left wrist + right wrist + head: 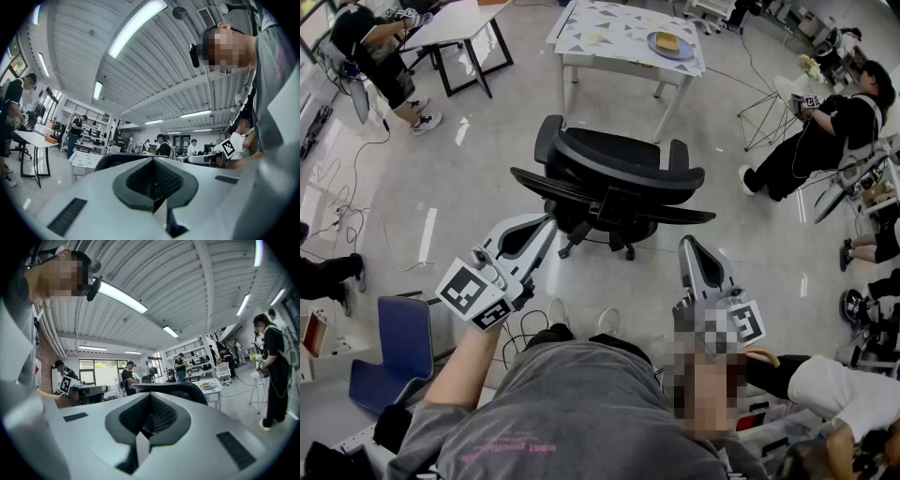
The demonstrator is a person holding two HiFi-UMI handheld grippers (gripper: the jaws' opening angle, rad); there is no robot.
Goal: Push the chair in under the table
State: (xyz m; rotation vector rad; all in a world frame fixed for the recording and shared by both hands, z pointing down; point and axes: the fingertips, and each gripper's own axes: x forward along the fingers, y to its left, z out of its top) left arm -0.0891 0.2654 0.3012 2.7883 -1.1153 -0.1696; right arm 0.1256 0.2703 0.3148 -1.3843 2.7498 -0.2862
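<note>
A black office chair (609, 183) stands on the grey floor with its backrest toward me and its seat facing a white table (628, 42); there is a gap of floor between the two. The table carries a blue plate (667, 44). My left gripper (549, 223) is shut and empty, its tip just short of the backrest's lower left edge. My right gripper (688, 244) is also shut and empty, a little behind the chair's right side. In the left gripper view the backrest top (122, 158) shows past the closed left gripper (153, 161). The right gripper view shows the backrest (178, 386) beyond the closed right gripper (151, 397).
A blue chair (394, 352) sits at my lower left. A table with black legs (459, 23) stands at the back left with a seated person beside it. Another person (825, 131) sits at the right by a wire stand (773, 103). Cables lie on the floor at the left.
</note>
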